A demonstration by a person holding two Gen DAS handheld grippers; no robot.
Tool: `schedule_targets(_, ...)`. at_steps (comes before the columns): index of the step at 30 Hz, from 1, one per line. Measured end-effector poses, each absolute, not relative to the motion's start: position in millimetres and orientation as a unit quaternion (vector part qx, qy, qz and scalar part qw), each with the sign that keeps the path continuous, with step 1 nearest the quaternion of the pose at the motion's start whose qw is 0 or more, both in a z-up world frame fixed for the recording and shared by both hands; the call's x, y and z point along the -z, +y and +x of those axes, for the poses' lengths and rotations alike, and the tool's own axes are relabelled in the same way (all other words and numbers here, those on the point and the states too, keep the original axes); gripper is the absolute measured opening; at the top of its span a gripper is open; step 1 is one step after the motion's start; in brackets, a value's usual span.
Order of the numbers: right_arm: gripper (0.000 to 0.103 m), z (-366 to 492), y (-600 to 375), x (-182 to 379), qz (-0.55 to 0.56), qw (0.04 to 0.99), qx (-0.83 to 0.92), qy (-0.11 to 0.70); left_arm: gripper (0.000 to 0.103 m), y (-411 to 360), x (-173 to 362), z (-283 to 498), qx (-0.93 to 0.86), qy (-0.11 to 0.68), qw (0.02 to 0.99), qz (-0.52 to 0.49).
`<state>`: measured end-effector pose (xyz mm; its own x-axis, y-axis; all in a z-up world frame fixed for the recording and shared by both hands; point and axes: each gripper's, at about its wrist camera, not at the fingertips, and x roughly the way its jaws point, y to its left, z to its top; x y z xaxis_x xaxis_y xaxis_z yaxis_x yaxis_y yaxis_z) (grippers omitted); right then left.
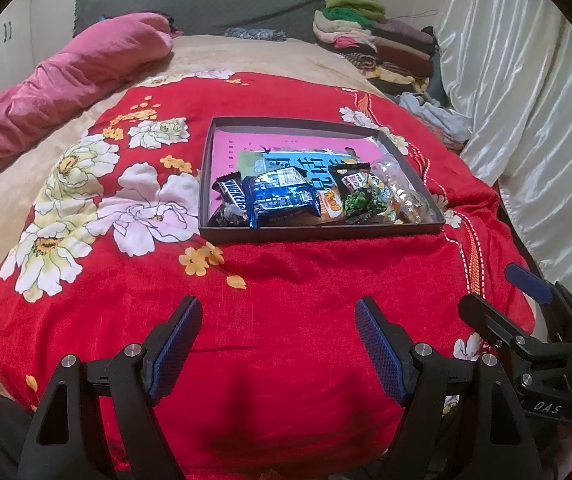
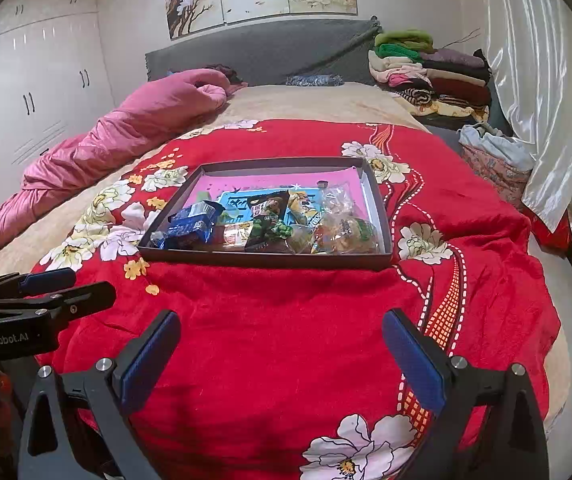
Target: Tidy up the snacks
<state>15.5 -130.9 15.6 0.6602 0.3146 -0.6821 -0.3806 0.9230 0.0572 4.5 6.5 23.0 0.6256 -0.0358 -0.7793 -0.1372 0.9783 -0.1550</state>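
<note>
A shallow dark box with a pink lining sits on the red floral bedspread. Several snacks lie along its near side: a Snickers bar, a blue packet, a small orange packet, a green pea packet and a clear bag of sweets. My left gripper is open and empty, over the spread in front of the box. My right gripper is open and empty, also short of the box. Each gripper shows in the other's view: the right one, the left one.
The red bedspread covers the near part of a bed. A pink quilt lies along the left. Folded clothes are stacked at the far right by the headboard. White curtains hang on the right. White wardrobes stand at left.
</note>
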Motion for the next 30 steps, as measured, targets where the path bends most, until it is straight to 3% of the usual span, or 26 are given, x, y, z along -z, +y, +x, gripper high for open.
schedule_targets(30, 0.102, 35, -144, -7, -0.041, 0.916, -0.171, 0.36, 0.08, 13, -17, 13, -0.038, 0.42, 0.9, -0.112)
